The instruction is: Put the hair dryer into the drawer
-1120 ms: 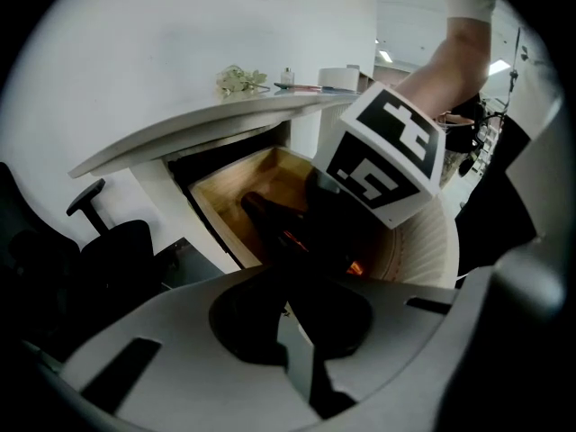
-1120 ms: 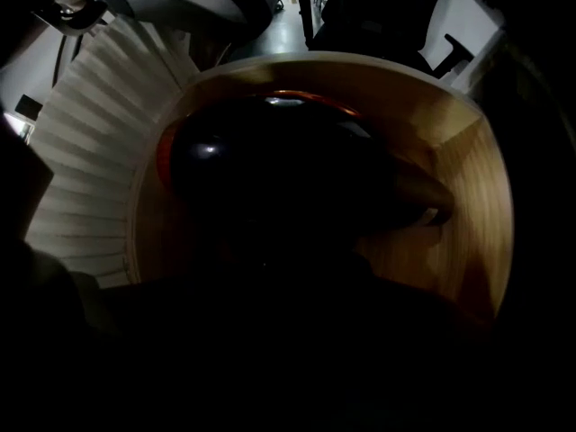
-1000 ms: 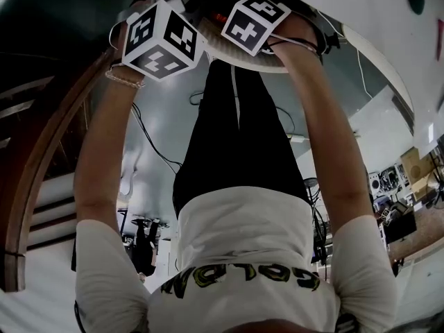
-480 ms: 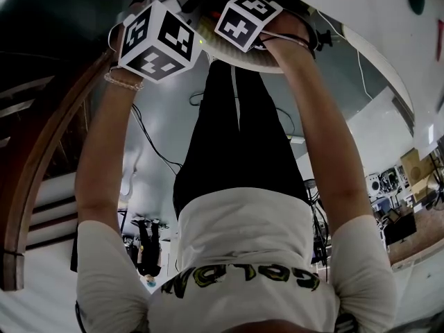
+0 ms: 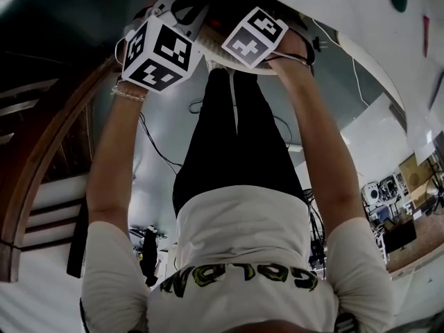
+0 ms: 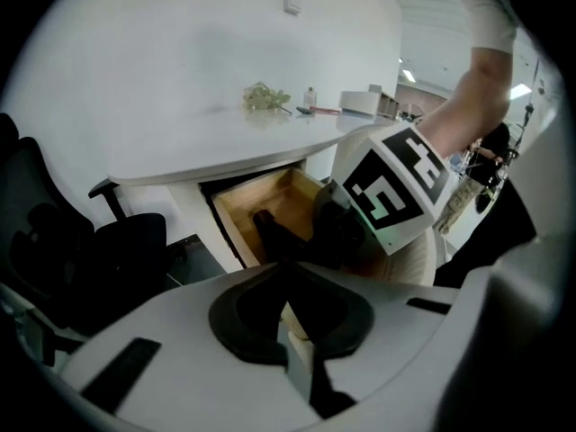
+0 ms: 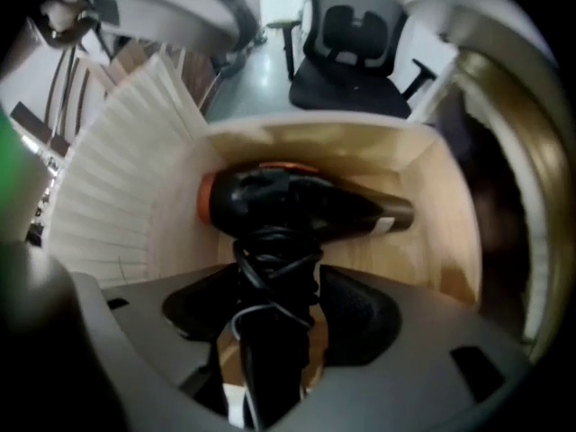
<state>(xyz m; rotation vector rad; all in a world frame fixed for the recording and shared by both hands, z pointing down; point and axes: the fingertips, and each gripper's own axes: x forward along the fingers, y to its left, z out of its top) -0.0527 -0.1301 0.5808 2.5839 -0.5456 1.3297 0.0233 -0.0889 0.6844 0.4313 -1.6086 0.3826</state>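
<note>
The black hair dryer (image 7: 306,207), orange at its rear, lies on its side in the open wooden drawer (image 7: 423,241). Its handle, with the cord wound round it, runs between the fingers of my right gripper (image 7: 270,331). Those jaws have just been opening, and light shows on both sides of the handle. My left gripper (image 6: 297,367) is shut and empty, above and in front of the drawer (image 6: 236,207). From there the hair dryer (image 6: 273,232) shows dark inside. In the head view only the marker cubes (image 5: 158,49) (image 5: 254,36) show.
A white table top (image 6: 180,88) with small items overhangs the drawer. A cream pleated round thing (image 7: 117,169) stands close beside the drawer. Black office chairs (image 6: 81,250) (image 7: 346,52) stand on the floor nearby.
Both marker cubes stay almost where they were. The left cube has rolled slightly and the head view has shifted a little.
</note>
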